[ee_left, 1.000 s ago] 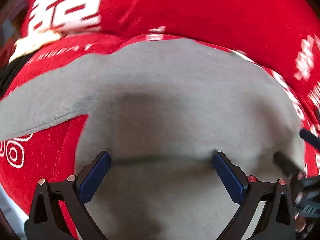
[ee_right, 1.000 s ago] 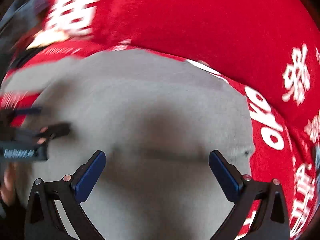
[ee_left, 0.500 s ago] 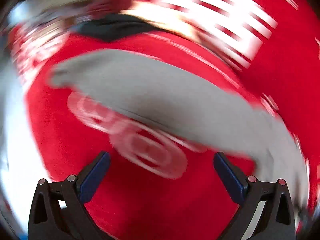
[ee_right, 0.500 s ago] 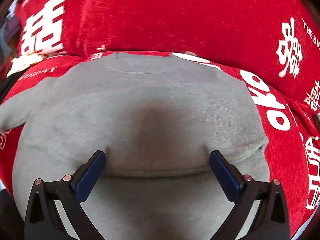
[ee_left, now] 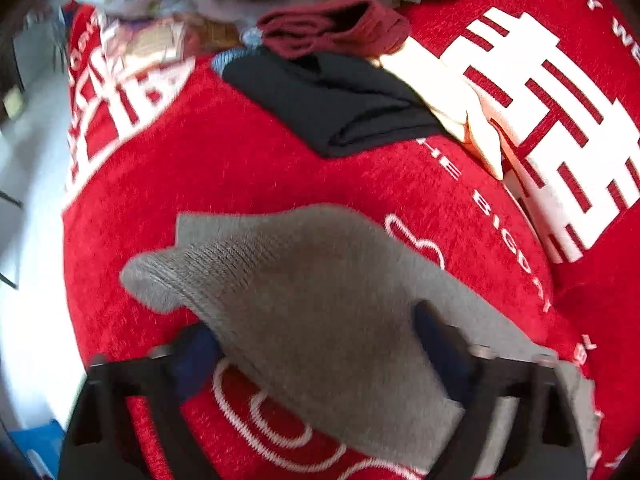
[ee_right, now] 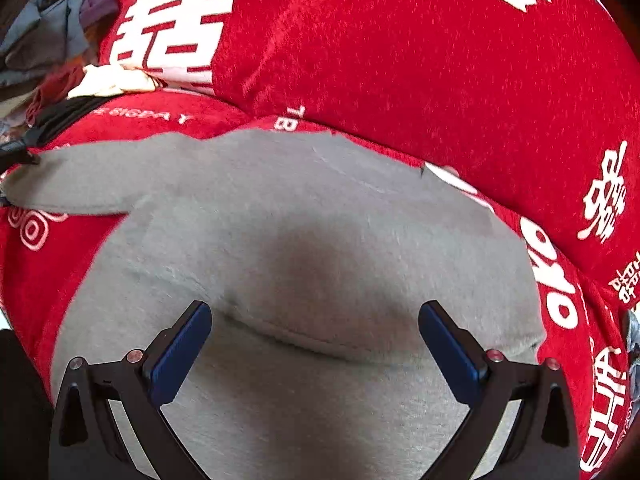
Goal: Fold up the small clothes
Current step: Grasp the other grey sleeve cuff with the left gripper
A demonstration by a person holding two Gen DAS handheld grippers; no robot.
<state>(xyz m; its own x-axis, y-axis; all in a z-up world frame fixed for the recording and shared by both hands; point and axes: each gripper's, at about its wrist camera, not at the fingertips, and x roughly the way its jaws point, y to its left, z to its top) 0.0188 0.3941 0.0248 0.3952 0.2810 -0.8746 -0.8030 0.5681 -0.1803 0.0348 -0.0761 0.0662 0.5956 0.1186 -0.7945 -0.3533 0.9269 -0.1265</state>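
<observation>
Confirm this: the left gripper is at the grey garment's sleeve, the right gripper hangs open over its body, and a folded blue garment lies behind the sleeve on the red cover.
One detail is wrong: the folded garment behind the sleeve is black, not blue, as the left wrist view shows. The rest stands: left gripper at the sleeve, right gripper open over the grey garment's body, red cover beneath.

A red sofa cover with clothes on it

The red cover (ee_right: 400, 60) had white signs. A grey top (ee_right: 320, 240) lay flat on it, beside a black cloth (ee_left: 340, 104).
</observation>
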